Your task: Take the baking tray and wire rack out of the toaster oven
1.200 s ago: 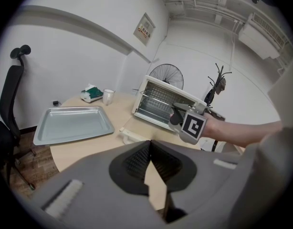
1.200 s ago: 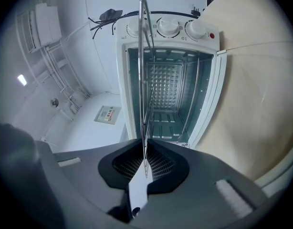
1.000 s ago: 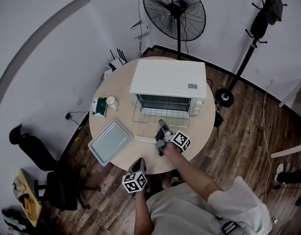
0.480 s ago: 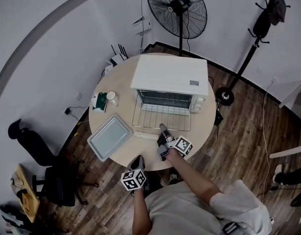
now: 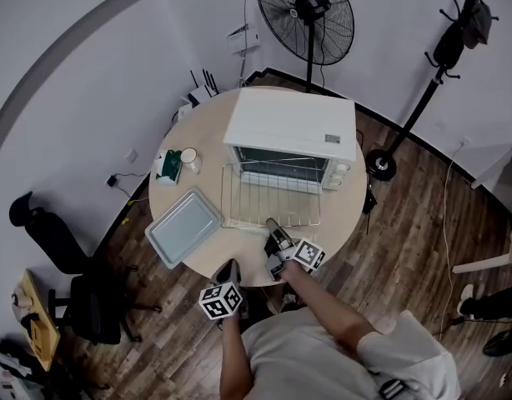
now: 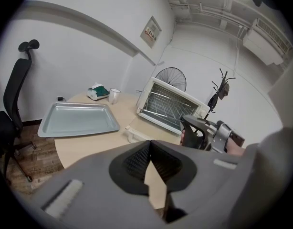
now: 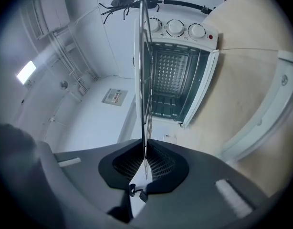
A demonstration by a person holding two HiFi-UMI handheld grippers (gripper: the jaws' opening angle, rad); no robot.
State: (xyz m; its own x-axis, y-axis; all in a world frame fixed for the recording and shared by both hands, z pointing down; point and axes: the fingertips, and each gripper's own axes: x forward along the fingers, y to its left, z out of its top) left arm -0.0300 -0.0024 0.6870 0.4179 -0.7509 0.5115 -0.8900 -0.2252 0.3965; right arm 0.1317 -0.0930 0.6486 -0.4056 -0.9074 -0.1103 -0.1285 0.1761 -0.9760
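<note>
We grip the thin silver wire rack (image 5: 271, 197), mostly out of the white toaster oven (image 5: 289, 127), in our just-tightened right gripper (image 5: 273, 226), left gripper (image 6: 150, 159) closed empty; once unsupported, it could pivot and slip free

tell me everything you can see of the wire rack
The wire rack is a thin, silvery metal grid, rectangular, with close parallel bars inside a frame. It lies about level, mostly outside the toaster oven, far edge at its open front, above the round table. The right gripper has its fingers shut on the near edge.
</note>
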